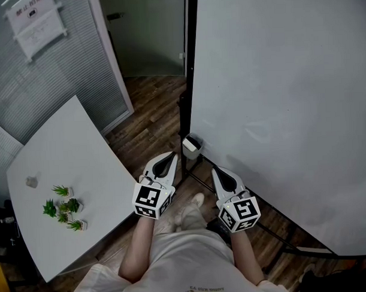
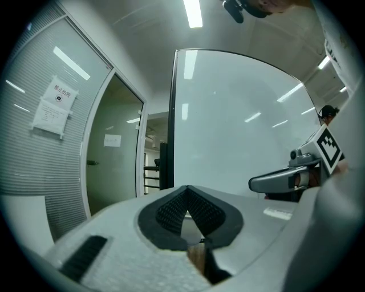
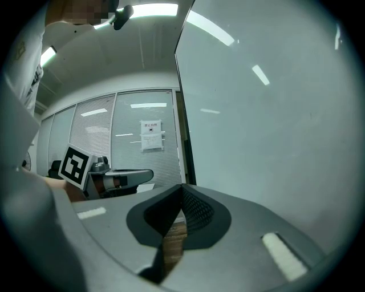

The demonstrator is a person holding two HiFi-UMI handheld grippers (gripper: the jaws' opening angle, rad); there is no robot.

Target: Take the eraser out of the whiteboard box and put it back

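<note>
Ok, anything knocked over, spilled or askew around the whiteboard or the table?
Nothing stands out. The whiteboard looks intact, the small box sits at its lower left edge, the little plants sit grouped on the white table, and no spill shows on the wood floor.

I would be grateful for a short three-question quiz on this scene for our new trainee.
1. True or false: the left gripper and the right gripper both have shut jaws with nothing between them.
2. The small green plants stand on: A) the white table B) a shelf C) a chair.
3. Fill in: in the head view, the whiteboard box sits at the whiteboard's lower ____ corner.
Key: 1 true; 2 A; 3 left.
</note>
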